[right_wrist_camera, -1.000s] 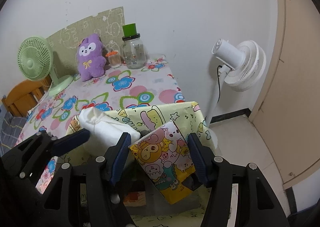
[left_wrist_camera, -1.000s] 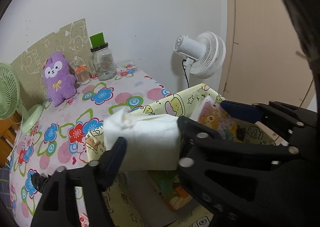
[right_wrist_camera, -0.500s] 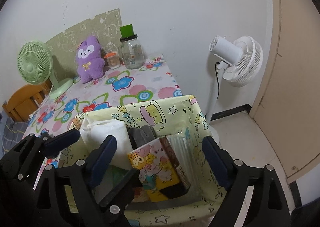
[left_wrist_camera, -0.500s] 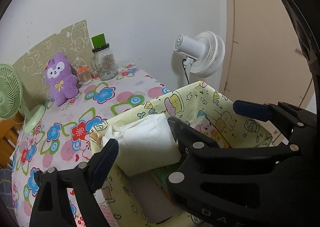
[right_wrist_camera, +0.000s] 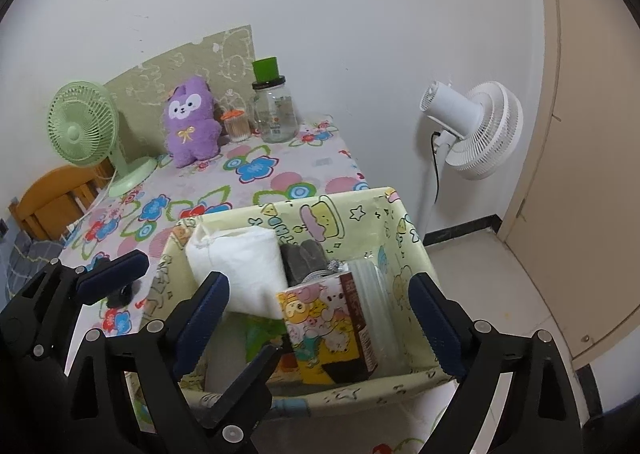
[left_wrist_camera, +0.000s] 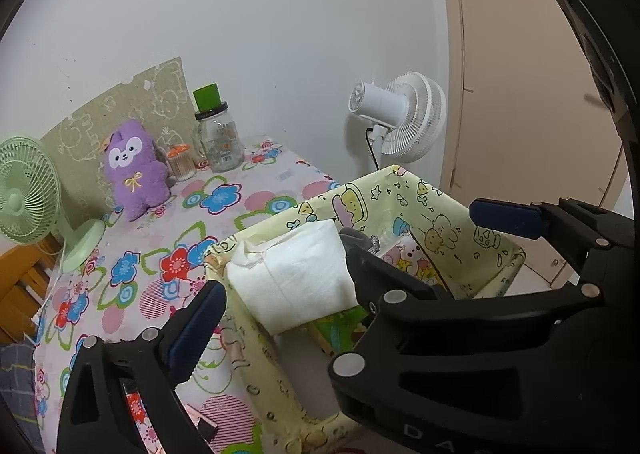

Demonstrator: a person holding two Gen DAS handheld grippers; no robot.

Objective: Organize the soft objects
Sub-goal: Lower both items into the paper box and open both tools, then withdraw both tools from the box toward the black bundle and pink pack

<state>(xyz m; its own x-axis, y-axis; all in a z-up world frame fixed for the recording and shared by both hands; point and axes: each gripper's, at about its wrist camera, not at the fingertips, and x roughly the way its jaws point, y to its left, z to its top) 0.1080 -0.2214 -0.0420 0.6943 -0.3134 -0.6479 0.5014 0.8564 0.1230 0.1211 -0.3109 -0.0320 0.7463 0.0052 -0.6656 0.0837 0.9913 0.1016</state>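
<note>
Left gripper (left_wrist_camera: 286,306) and right gripper (right_wrist_camera: 320,318): both spread wide, holding nothing; white tissue pack (right_wrist_camera: 240,270) and cartoon-printed pack (right_wrist_camera: 324,328) sit in yellow bin (right_wrist_camera: 360,210), lower centre.

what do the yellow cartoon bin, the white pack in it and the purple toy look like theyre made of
Yellow bin: likely coated fabric or thin plastic sheet; walls sag, slight sheen.
White pack: soft tissue in matte, wrinkled wrap, probably plastic film or paper.
Purple toy: plush, fuzzy pile.

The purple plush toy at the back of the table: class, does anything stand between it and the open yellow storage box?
Nothing visible does. The purple plush toy sits by the wall, and only bare flowered tablecloth lies between it and the box. Both hand-held grippers hang open at the box.
</note>
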